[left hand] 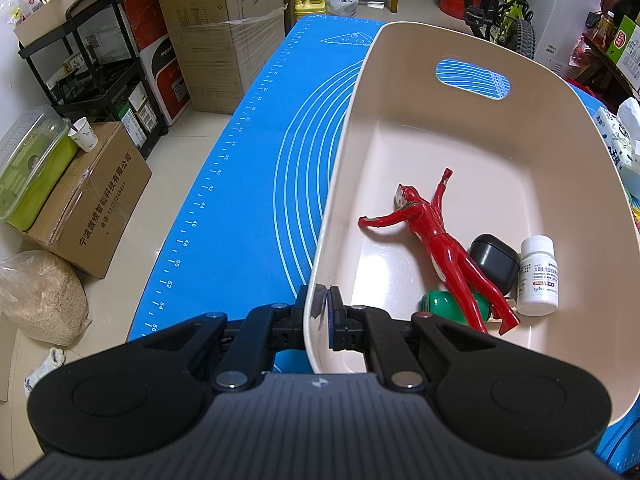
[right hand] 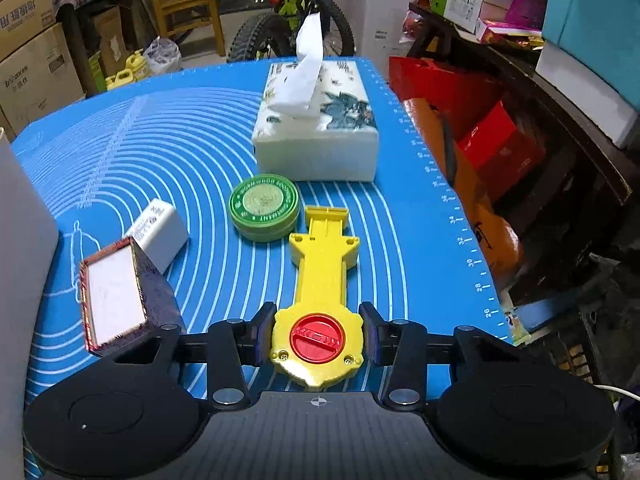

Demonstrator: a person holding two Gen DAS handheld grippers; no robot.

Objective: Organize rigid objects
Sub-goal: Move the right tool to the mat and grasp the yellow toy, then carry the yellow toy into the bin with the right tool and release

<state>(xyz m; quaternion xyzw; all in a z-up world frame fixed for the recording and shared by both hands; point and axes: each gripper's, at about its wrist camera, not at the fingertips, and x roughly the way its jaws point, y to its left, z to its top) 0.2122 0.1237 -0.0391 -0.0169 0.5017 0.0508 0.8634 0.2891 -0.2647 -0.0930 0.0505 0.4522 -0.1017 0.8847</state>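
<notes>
Fingers of the right gripper (right hand: 318,340) stand spread either side of the yellow toy launcher (right hand: 320,300) on the blue mat (right hand: 160,140), pads near but seemingly not touching; its round head could twist or slide out as they close. Left gripper (left hand: 322,312) pinches the rim of the beige basket (left hand: 460,128), which may tip, shifting the red figure (left hand: 436,248) and white pill bottle (left hand: 538,276). Bottle print, green tin (right hand: 264,206) lettering and tissue pack (right hand: 320,120) are unreadable; mat edges carry ruler numbers

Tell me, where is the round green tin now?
In the right wrist view the round green tin lies on the blue mat, just in front of the tissue box and beside the far end of the yellow toy.
</notes>
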